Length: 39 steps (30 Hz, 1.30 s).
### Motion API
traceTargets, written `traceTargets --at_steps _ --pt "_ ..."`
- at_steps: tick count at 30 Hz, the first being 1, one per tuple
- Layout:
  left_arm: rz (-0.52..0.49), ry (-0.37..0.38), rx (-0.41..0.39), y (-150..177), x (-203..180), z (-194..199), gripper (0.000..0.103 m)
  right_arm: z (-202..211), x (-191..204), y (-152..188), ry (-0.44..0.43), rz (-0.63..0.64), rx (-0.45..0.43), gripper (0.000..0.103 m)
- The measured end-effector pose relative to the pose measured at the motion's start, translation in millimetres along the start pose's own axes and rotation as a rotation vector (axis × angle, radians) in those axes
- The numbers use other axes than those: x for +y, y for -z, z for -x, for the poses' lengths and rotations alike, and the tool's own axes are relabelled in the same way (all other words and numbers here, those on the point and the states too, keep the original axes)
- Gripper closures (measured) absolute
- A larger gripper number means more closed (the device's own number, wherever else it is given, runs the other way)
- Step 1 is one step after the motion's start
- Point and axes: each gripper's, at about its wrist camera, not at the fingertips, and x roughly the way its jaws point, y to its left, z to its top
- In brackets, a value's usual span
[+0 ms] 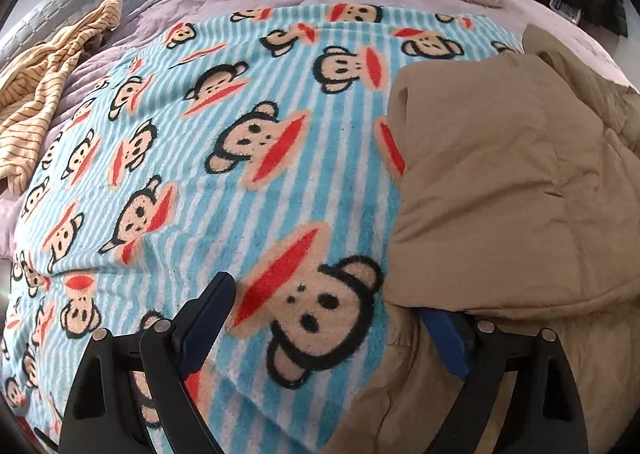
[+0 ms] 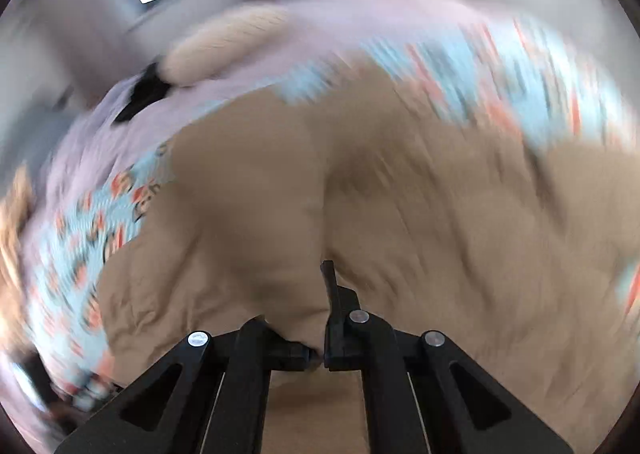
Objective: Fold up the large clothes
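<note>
Left gripper (image 1: 320, 314) jaws wide over monkey blanket (image 1: 224, 157), right gripper (image 2: 320, 318) pinching tan coat (image 2: 400, 193)

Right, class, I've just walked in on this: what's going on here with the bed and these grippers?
A person with two handheld grippers is folding a tan padded coat on a monkey-print blanket. The right gripper is shut on a bunch of the coat. The left gripper is open over the coat's edge, one finger under it.

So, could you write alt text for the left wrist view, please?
The open left gripper hovers over a blue striped monkey-print blanket, its right finger partly under a tan padded coat. A yellow striped garment lies far left.
</note>
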Motion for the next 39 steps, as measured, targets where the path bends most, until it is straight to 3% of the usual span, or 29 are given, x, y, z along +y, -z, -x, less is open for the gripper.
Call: traceTargets --at_steps 2,4,6,8,11,13,17,20,23,25,29,35,39 --pt "-0.030 0.045 0.033 -2 3 8 0.011 -21 -34 5 -0.061 -0.141 0.087 0.099" --pt "-0.056 0.123 0.037 -6 12 21 0.011 -34 -54 9 -0.142 -0.199 0.146 0.098" --pt "-0.052 0.232 0.033 -10 24 42 0.011 -36 -65 8 -0.198 -0.247 0.159 0.096" --pt "-0.035 0.266 0.012 -24 29 53 0.011 -38 -72 6 -0.229 -0.260 0.178 0.094" --pt "-0.053 0.239 -0.061 -54 19 58 0.011 -30 -73 5 -0.216 -0.241 0.206 0.084" --pt "-0.068 0.212 -0.111 -76 4 51 0.011 -11 -70 8 -0.155 -0.193 0.194 0.078" --pt "-0.092 0.143 -0.120 -98 -25 20 0.011 49 -69 12 0.028 -0.095 0.017 0.079" --pt "-0.095 0.081 -0.083 -94 -38 -3 0.011 68 -67 4 0.031 -0.024 -0.052 0.082" --pt "-0.071 0.049 -0.070 -85 -38 -14 0.011 41 -64 -2 -0.027 0.041 0.041 0.084" --pt "-0.056 0.042 -0.061 -83 -36 -19 0.011 10 -66 0 -0.001 0.063 0.104 0.086" --pt "-0.075 0.034 -0.051 -84 -41 -30 0.011 -20 -75 -6 0.008 0.030 0.125 0.092" --pt "-0.074 0.005 -0.027 -84 -43 -23 0.011 -11 -77 -6 0.067 0.097 0.164 0.092" --pt "-0.123 0.033 -0.047 -82 -48 12 0.011 15 -101 -1 0.003 0.018 0.163 0.086"
